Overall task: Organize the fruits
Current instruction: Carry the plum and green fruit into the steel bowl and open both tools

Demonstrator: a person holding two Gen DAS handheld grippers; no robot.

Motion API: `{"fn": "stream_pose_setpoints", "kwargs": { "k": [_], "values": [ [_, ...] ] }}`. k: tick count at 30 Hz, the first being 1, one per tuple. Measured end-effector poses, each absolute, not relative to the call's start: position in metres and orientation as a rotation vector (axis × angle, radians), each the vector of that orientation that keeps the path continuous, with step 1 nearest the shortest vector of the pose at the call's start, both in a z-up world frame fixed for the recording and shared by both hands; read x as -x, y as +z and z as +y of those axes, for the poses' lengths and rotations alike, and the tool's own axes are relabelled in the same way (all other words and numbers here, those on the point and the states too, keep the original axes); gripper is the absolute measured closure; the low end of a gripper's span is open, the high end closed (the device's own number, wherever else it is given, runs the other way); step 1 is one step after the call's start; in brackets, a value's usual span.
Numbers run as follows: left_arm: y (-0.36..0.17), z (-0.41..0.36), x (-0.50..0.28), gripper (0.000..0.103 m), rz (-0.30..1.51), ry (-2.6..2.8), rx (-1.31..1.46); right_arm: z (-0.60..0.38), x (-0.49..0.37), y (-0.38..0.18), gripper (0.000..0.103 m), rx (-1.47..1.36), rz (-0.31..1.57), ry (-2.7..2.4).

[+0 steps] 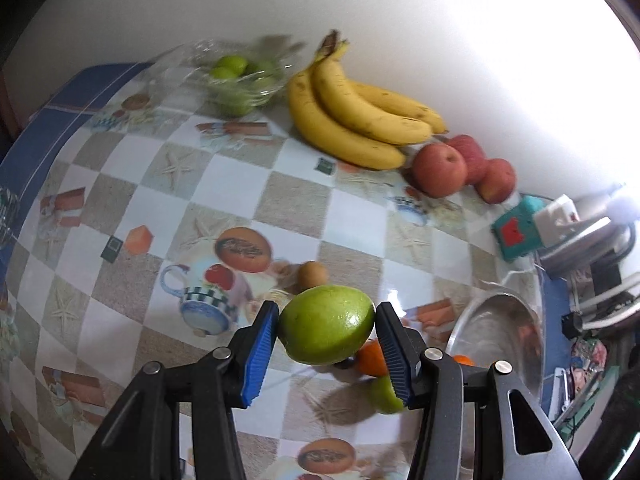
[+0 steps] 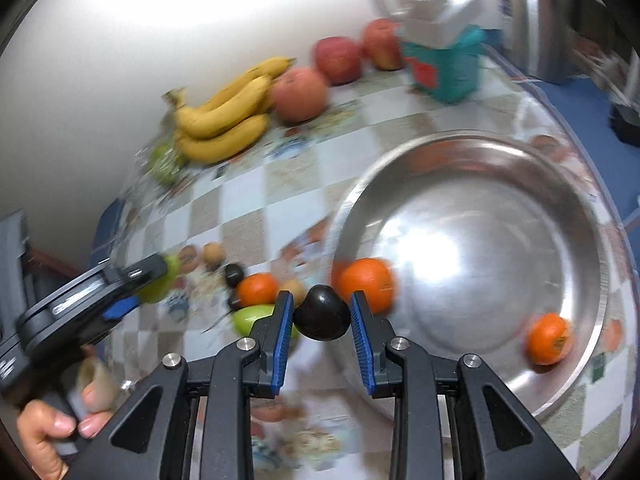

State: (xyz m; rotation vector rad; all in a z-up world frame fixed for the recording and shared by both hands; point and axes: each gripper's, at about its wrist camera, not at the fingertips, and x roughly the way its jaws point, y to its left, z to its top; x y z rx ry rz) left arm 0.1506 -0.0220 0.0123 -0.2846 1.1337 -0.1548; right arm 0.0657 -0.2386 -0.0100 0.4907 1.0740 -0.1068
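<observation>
Each black plastic two-finger left gripper (image 1: 327, 330) and right gripper (image 2: 322, 316) has ribbed blue rubber pads (image 1: 260, 354), round silver pivot screws (image 1: 432, 354) at its linkage joints, and triangular cut-outs at 5 and 7 o'clock.

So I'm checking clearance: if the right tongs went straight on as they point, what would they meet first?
Probably the steel bowl's near rim, beside the orange behind the held dark fruit; depth is unclear.

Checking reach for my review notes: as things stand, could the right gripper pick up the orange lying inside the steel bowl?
Probably not yet: the right gripper is shut on a dark fruit. The orange lies uncovered in the steel bowl.
</observation>
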Motion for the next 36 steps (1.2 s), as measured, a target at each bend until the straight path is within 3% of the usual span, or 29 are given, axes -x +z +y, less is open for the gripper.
{"fn": "stream_pose_setpoints", "kwargs": {
  "k": [22,36],
  "values": [
    [-0.001,-0.182,-0.089,0.050,1.241,-0.503,0.028,-0.340,-0.030,-0.025,0.073,-0.643,1.044,-0.403],
    [-0.032,-0.204,-0.086,0.050,1.292,-0.486,-0.064,-0.337,-0.033,-0.040,0.072,-0.634,1.100,-0.399]
  ]
}}
